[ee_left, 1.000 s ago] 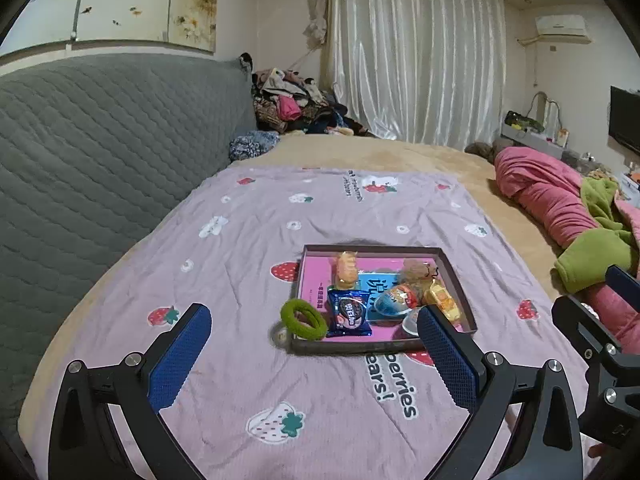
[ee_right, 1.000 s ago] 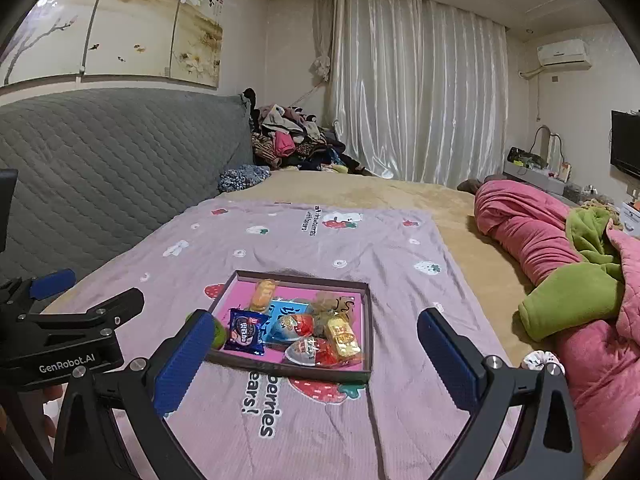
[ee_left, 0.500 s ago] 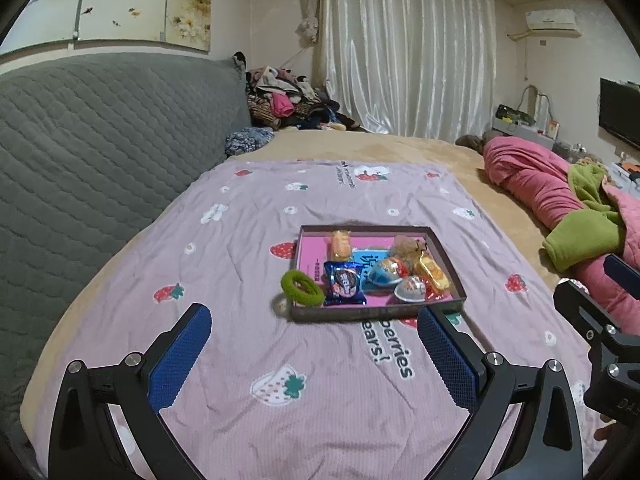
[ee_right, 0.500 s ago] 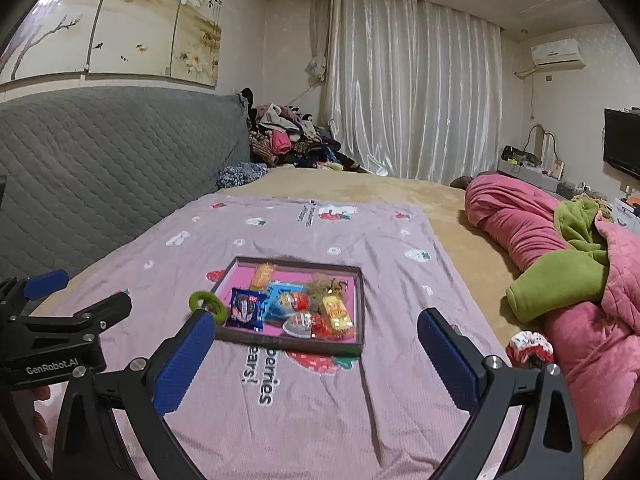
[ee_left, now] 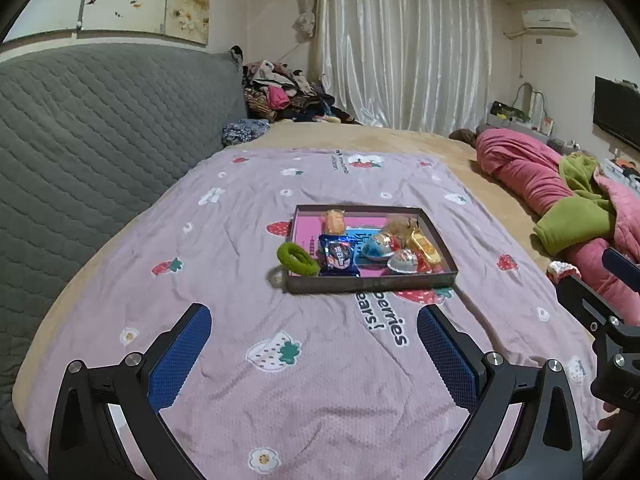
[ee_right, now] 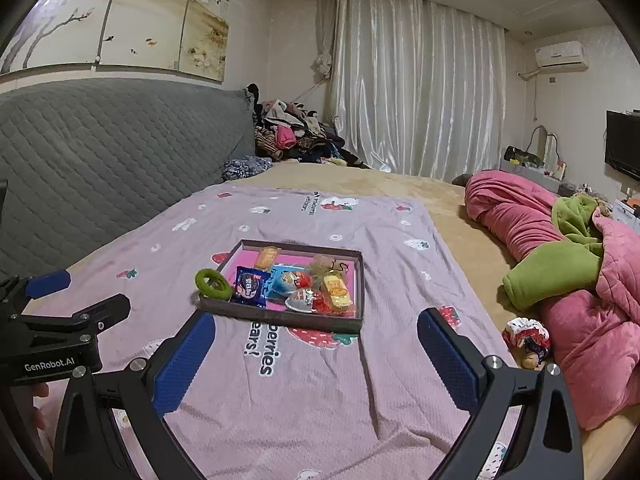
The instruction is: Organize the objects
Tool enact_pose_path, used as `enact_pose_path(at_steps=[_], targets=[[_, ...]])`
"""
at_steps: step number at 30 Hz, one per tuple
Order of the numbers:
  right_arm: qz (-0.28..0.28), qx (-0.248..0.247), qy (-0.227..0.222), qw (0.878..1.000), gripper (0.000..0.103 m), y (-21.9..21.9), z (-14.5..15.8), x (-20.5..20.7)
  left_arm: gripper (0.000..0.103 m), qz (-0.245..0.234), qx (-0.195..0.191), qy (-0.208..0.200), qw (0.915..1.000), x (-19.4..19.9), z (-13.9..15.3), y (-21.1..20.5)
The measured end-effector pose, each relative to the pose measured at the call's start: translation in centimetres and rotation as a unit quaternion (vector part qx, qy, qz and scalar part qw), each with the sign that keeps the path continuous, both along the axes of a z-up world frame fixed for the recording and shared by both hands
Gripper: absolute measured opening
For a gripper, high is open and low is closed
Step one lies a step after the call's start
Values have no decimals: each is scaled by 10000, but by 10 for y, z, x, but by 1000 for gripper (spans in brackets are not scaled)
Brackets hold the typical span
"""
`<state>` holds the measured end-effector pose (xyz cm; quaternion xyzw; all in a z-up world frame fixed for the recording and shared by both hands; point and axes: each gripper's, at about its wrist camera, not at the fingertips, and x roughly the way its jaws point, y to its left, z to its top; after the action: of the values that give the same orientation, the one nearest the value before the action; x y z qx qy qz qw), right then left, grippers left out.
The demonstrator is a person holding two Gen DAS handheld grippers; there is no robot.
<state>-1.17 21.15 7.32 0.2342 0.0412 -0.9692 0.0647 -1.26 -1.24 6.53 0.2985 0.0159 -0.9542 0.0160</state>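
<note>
Scrunchie (ee_left: 298, 258) overhanging tray (ee_left: 372, 283) edge (left)

Tray (ee_left: 372, 283) mid-blanket (ee_left: 224, 264); snack packets (ee_left: 340, 256) inside; hair tie (ee_left: 298, 258) on tray's left rim.

Both wrist cameras are looking forward along the bed from low above the purple blanket (ee_left: 248, 208), side by side. Both are taking in the tray (ee_left: 372, 282) (ee_right: 280, 316), well ahead.
</note>
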Motion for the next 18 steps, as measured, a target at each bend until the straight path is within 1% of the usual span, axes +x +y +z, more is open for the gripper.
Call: enact_pose_path(at_steps=[5,9,18], targets=[[35,-33,-18,10000,102,3,-11,5,103,51,-25,40,10000,6,-7,3],[34,-47,-54,10000,102,5,-21,5,103,19,46,49,10000,8,-14,3],[45,-82,-233,9997,102,6,-47,-2,103,83,22,-152,9998,-2,-42,2]])
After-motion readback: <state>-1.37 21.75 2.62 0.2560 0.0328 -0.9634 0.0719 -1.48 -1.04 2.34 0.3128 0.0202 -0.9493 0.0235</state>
